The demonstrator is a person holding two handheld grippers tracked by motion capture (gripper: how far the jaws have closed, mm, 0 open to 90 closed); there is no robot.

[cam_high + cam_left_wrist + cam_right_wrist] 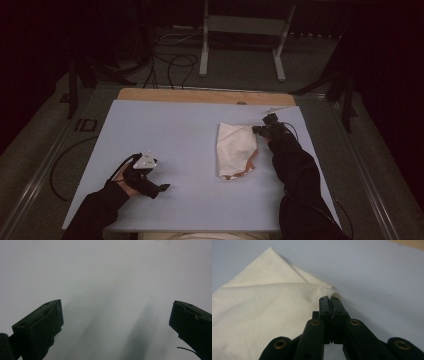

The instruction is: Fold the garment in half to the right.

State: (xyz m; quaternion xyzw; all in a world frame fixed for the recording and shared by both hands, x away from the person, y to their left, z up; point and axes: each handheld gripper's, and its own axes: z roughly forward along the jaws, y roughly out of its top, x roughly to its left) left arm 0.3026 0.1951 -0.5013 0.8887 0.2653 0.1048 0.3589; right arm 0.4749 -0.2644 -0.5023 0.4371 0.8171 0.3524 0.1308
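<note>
A cream cloth [235, 150] lies folded on the pale blue table top [165, 130], right of the middle. My right gripper [260, 130] is at the cloth's far right corner. In the right gripper view the jaws of this gripper [329, 298] are pressed together on that corner of the cloth [262, 310], which puckers at the tips. My left gripper [157, 189] is near the front left of the table, well away from the cloth. Its jaws [117, 310] stand wide apart over bare table with nothing between them.
A wooden strip [200, 96] runs along the table's far edge. Beyond it, on the floor, are a grey metal stand [240, 30] and loose black cables [170, 65]. A dark frame post [73, 85] stands at the far left and another [347, 95] at the far right.
</note>
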